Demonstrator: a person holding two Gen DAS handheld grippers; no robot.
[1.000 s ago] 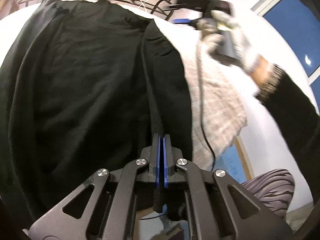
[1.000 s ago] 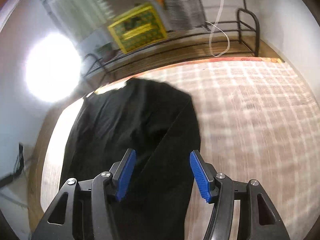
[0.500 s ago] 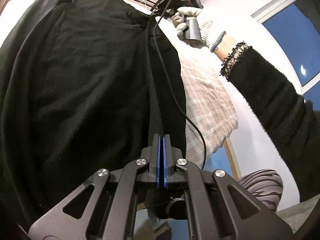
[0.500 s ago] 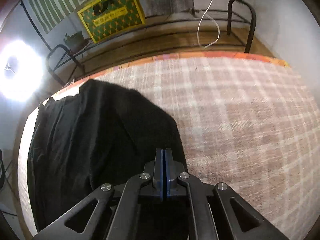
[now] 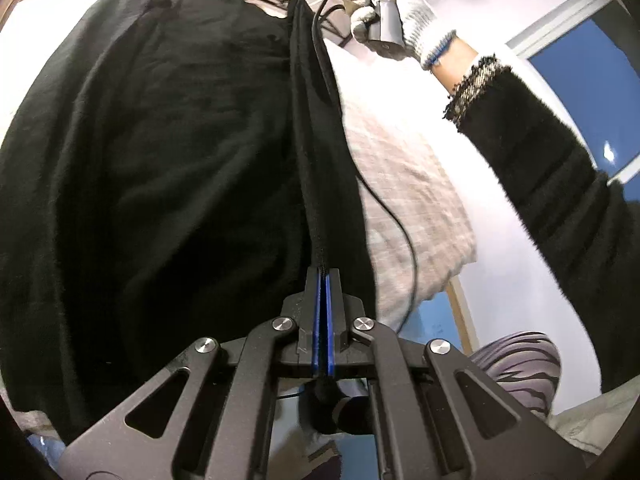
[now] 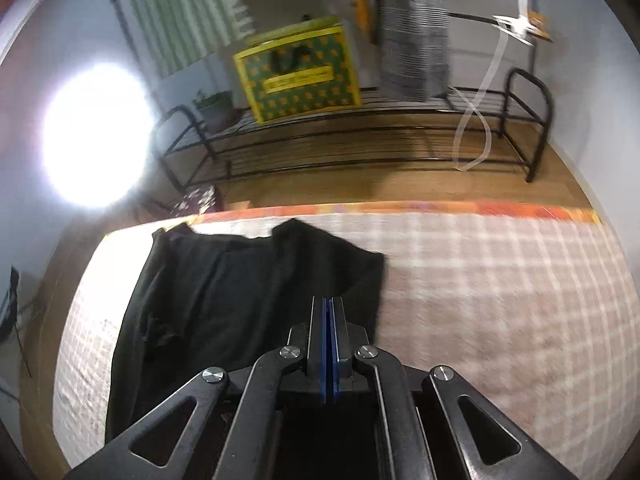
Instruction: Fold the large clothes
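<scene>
A large black garment lies spread on a plaid bed cover. My left gripper is shut on the garment's near edge, and a taut fold of black cloth runs from its tips to the far end. There a gloved hand holds the right gripper's handle. In the right wrist view my right gripper is shut, with the black garment passing under its tips, gripped at that far edge. The garment's other side lies flat on the plaid cover.
A black cable hangs from the right gripper across the cover. Beyond the bed's orange edge stands a black metal rack with a yellow-green box and a hanging checked cloth. A bright lamp glares at the left. A black sleeve crosses the right.
The right gripper went from open over the garment to shut on its edge and shifted along the bed. In the left wrist view the gloved hand moved left and farther away; the edge pulled straight.
</scene>
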